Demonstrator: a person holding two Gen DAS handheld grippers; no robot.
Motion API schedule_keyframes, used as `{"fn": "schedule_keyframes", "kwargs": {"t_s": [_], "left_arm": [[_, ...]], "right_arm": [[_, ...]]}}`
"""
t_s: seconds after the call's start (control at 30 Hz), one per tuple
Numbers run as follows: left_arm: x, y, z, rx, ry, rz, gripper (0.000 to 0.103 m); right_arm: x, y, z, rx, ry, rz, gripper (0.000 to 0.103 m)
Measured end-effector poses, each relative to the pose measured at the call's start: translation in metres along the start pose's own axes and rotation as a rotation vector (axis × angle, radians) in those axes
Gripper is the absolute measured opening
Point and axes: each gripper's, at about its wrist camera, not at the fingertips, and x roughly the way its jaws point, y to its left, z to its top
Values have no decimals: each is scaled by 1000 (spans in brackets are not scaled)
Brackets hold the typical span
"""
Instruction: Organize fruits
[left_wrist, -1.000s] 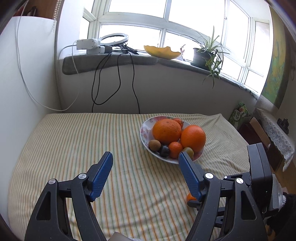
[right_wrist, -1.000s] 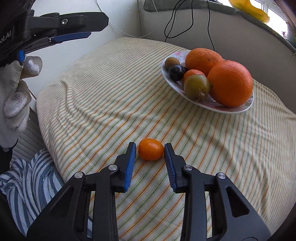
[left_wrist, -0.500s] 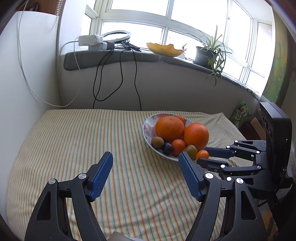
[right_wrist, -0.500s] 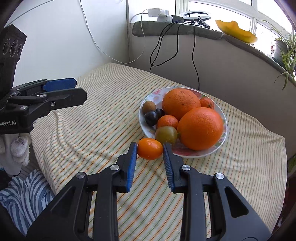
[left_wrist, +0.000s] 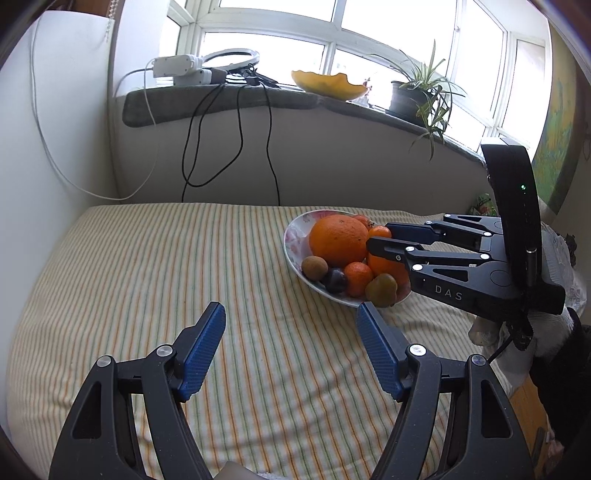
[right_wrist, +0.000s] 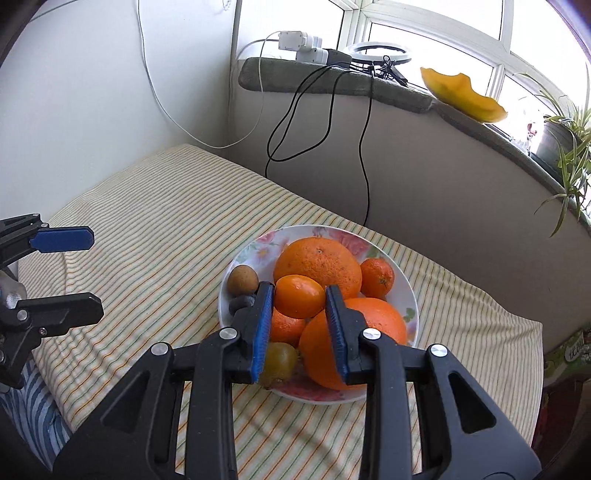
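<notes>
Right wrist view: right gripper (right_wrist: 300, 295) fingers clamped on small orange fruit (right_wrist: 299, 296) above bowl (right_wrist: 413, 295); left gripper (left_wrist: 291, 350) fingers wide, empty.

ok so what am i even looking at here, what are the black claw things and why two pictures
Those claws are two hand-held grippers; a person holds one in each hand, and each carries a camera looking along its jaws. One picture is from the left gripper, whose jaws stand open and empty over the striped cloth. The other is from the right gripper, whose jaws are shut on a small orange fruit, held above a floral plate. The plate holds two big oranges, smaller orange fruits, a kiwi, a dark plum and a greenish fruit. Each gripper also shows in the other's picture.
</notes>
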Motion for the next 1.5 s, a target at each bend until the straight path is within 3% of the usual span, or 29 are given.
{"fn": "schedule_keyframes", "kwargs": {"t_s": [0.17, 0.3, 0.83, 1.1, 1.33, 1.4, 1.5], "left_arm": [[0, 1, 0, -4, -1, 3, 73], [-1, 1, 0, -7, -2, 4, 73], [-8, 0, 1, 1, -14, 10, 73], [-16, -9, 1, 12, -28, 4, 73], [-21, -15, 1, 20, -37, 8, 73], [-21, -16, 1, 21, -38, 6, 73], [-23, -18, 1, 23, -40, 7, 73]], "right_arm": [[11, -1, 1, -23, 20, -15, 33], [15, 1, 3, -46, 16, -34, 54], [-9, -5, -2, 5, -19, -22, 55], [-49, -3, -21, 93, -76, -5, 74], [-75, -7, -43, 177, -100, -14, 78], [-82, -7, -49, 197, -116, -26, 89], [-87, -9, -55, 216, -122, -32, 89]]}}
